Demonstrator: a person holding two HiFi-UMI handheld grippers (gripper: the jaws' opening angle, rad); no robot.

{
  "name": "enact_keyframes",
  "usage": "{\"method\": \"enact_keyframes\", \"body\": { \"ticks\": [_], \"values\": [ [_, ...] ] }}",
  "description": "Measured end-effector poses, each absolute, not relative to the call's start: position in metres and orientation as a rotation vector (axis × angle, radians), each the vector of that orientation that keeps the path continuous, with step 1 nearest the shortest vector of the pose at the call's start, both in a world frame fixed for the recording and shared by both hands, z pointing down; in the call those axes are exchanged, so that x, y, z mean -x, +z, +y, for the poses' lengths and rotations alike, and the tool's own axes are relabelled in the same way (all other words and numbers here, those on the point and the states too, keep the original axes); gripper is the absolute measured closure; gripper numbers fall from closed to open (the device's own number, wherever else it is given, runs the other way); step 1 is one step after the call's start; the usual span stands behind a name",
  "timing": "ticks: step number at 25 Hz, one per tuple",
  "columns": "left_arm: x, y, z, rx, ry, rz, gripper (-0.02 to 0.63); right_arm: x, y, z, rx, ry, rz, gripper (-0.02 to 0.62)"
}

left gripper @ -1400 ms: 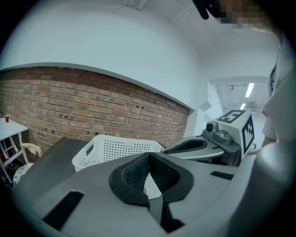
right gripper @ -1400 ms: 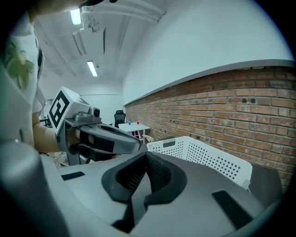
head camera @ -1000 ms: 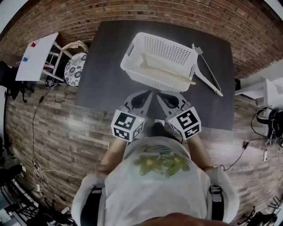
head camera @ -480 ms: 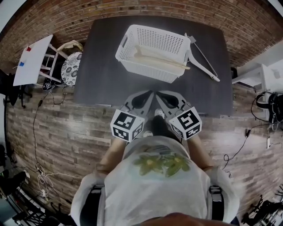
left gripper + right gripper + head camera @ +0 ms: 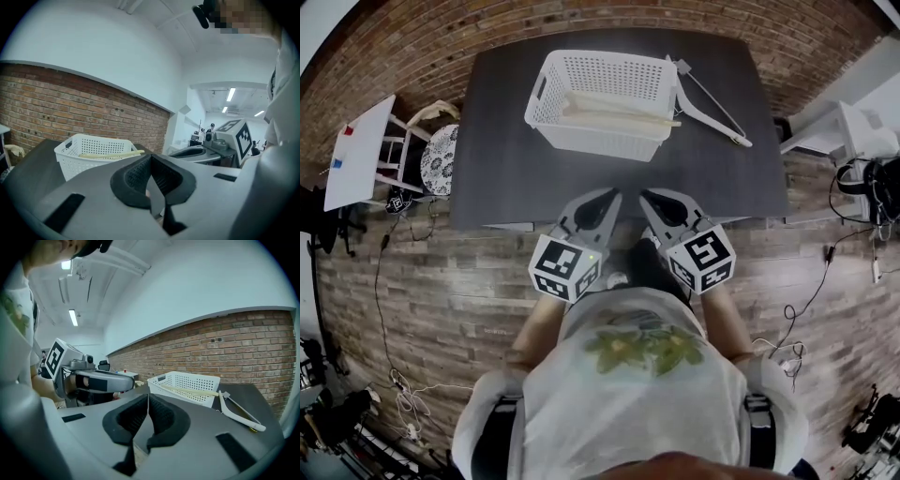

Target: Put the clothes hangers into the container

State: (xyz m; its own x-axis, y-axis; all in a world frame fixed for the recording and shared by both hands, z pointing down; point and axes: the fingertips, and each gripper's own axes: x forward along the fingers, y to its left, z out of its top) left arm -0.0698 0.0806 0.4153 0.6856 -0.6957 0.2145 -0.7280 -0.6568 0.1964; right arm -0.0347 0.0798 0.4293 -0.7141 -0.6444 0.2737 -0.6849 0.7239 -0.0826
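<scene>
A white perforated basket (image 5: 600, 103) stands at the far middle of the dark table (image 5: 506, 169), with a cream hanger (image 5: 619, 111) lying across its inside. A white hanger (image 5: 708, 111) lies on the table just right of the basket. My left gripper (image 5: 614, 195) and right gripper (image 5: 645, 195) are held side by side at the table's near edge, both shut with nothing in them. From the right gripper view, the basket (image 5: 187, 385) and the loose hanger (image 5: 239, 412) lie ahead beyond the shut jaws. The left gripper view has the basket (image 5: 93, 154) ahead on the left.
A chair with a patterned cushion (image 5: 441, 150) and a white board (image 5: 358, 150) stand left of the table. A white desk (image 5: 853, 122) is at the right. Cables (image 5: 806, 309) run over the brick-patterned floor.
In the head view the table, basket and hangers have slid up and to the left. Both grippers stay shut and close to the body at the table's near edge.
</scene>
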Motion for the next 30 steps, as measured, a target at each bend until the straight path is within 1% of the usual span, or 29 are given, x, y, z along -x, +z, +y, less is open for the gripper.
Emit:
{"method": "enact_keyframes", "body": {
  "ticks": [4, 12, 13, 15, 22, 30],
  "values": [
    [0.056, 0.404, 0.080, -2.669, 0.084, -1.071, 0.577, 0.021, 0.428, 0.076, -1.102, 0.239, -2.672, 0.561],
    [0.025, 0.412, 0.055, -2.671, 0.165, -1.055, 0.577, -0.008, 0.431, 0.051, -1.124, 0.246, -2.637, 0.559],
    [0.021, 0.413, 0.051, -2.666, 0.169, -1.051, 0.577, -0.011, 0.431, 0.047, -1.124, 0.245, -2.631, 0.553],
    [0.009, 0.414, 0.041, -2.663, 0.174, -1.043, 0.577, -0.022, 0.431, 0.037, -1.121, 0.244, -2.622, 0.516],
    [-0.021, 0.417, 0.007, -2.651, 0.199, -1.045, 0.577, -0.062, 0.437, -0.001, -1.132, 0.226, -2.590, 0.500],
    [-0.047, 0.415, -0.025, -2.641, 0.221, -1.078, 0.577, -0.092, 0.439, -0.039, -1.112, 0.183, -2.574, 0.472]
  ]
}}
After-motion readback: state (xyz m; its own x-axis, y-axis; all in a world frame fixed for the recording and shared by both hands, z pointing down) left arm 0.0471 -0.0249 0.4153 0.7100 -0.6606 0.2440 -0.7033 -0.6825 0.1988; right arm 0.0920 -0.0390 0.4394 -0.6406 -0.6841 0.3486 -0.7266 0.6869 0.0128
